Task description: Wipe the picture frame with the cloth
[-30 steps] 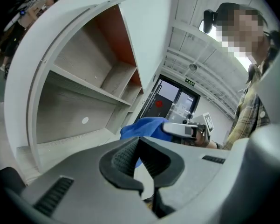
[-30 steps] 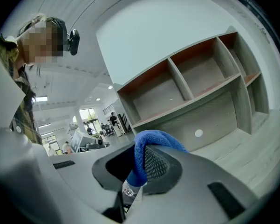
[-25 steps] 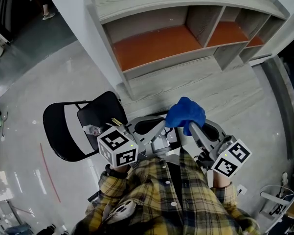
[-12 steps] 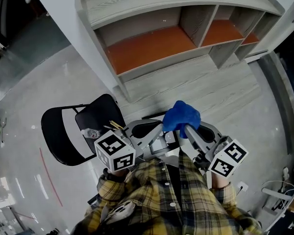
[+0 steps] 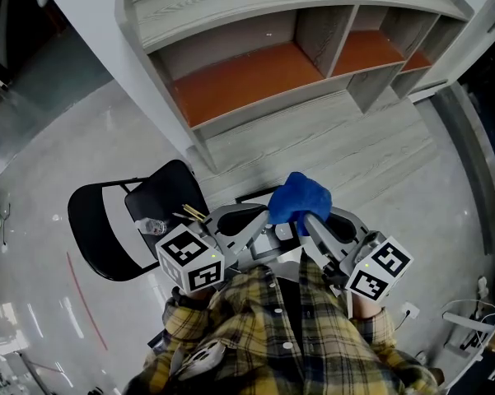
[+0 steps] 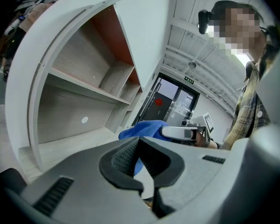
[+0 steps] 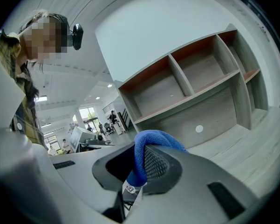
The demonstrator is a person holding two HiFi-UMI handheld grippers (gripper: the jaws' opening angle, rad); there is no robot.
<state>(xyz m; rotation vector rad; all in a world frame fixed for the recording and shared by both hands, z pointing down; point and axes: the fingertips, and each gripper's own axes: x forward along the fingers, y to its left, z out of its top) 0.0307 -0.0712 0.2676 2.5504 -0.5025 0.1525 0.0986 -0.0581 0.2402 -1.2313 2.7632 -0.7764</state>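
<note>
A bunched blue cloth [image 5: 298, 194] is clamped between the pads of my right gripper [image 5: 303, 214], held level in front of the person's chest. In the right gripper view the cloth [image 7: 154, 139] folds over the right pad of the gripper [image 7: 140, 166]. My left gripper [image 5: 263, 215] hangs just left of it, jaws shut, and I see nothing between them. In the left gripper view its pads [image 6: 126, 155] meet, with the cloth [image 6: 144, 128] and the right gripper's finger [image 6: 179, 133] just beyond. I can make out no picture frame in any view.
A grey shelf unit [image 5: 255, 72] with orange back panels stands ahead on a grey wood-grain platform [image 5: 329, 151]. A black folding chair [image 5: 107, 225] to the left carries a small bottle [image 5: 152, 223]. The floor [image 5: 49, 163] is glossy grey.
The head view has shifted slightly, so the shelf sits a little further left. Both grippers keep their place, and the cloth stays in the right one.
</note>
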